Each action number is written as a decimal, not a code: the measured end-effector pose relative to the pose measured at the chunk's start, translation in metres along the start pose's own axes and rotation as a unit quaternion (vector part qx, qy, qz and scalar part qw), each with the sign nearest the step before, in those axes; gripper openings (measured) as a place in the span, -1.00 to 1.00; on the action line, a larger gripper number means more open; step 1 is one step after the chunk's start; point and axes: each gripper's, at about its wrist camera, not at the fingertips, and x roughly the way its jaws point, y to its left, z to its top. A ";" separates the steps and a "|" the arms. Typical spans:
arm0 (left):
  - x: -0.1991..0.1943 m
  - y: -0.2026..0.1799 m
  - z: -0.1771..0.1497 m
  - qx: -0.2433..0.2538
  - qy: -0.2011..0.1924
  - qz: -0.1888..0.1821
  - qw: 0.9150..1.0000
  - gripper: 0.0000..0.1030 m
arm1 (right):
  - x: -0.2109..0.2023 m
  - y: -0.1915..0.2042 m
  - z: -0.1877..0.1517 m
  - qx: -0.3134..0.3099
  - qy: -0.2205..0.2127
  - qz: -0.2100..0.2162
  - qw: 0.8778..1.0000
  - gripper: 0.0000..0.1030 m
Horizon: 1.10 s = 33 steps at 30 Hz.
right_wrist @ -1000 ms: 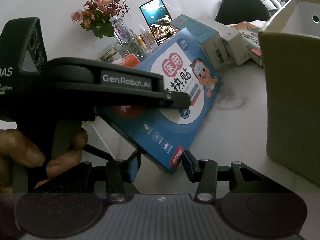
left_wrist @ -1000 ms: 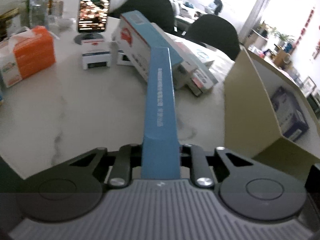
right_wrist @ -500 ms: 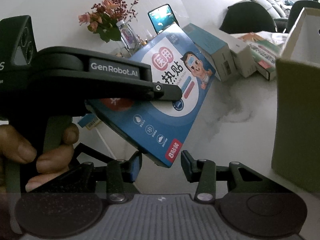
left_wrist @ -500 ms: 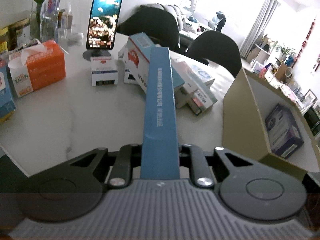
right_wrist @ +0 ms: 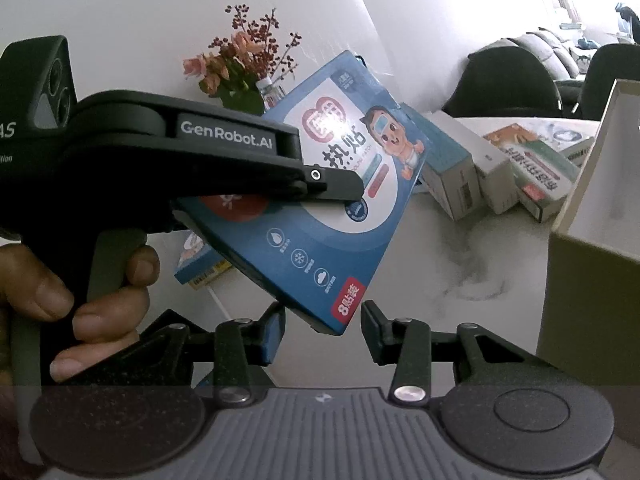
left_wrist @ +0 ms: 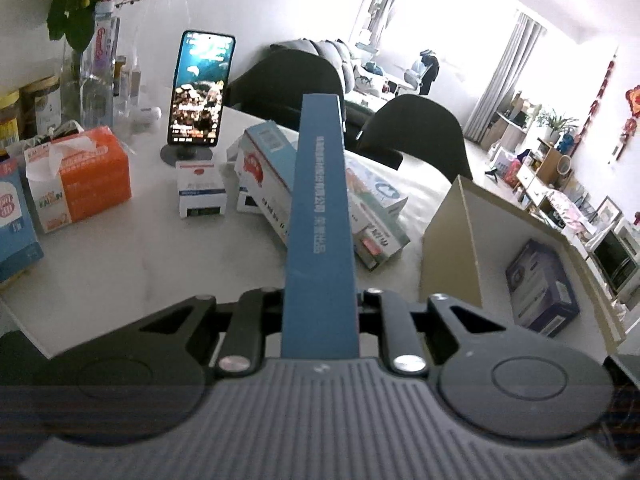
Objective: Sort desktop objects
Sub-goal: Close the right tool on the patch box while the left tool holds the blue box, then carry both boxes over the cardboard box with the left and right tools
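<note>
Blue cardboard filled the left wrist view: the flat blue box [left_wrist: 318, 240] stood edge-on, clamped tight between the fully closed jaws of the left gripper [left_wrist: 319, 320] and raised clear of the marble table [left_wrist: 120, 264]. In the right wrist view its printed face tilted toward one o'clock, lower corner dipping between the fingers of the right gripper [right_wrist: 322, 330], whose jaws stood partly apart, pads not touching it. The open carton [left_wrist: 452, 248] waited at three o'clock, a dark box [left_wrist: 540, 292] already inside. Judged risk: held only by one narrow edge, the wide box could pivot or slip, or clip the carton's wall going in.
</note>
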 end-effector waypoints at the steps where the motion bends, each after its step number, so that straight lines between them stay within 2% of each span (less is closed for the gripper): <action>1: -0.001 -0.001 0.001 0.000 -0.002 -0.001 1.000 -0.67 | -0.001 0.001 0.001 -0.001 -0.002 0.000 1.000 -0.12; 18: -0.014 -0.041 0.027 0.026 -0.047 -0.049 0.997 -0.67 | -0.048 -0.002 0.028 -0.006 -0.068 -0.025 0.997 -0.12; 33: 0.001 -0.082 0.036 0.053 -0.046 -0.104 0.992 -0.67 | -0.085 -0.030 0.037 0.030 -0.110 -0.049 0.992 -0.12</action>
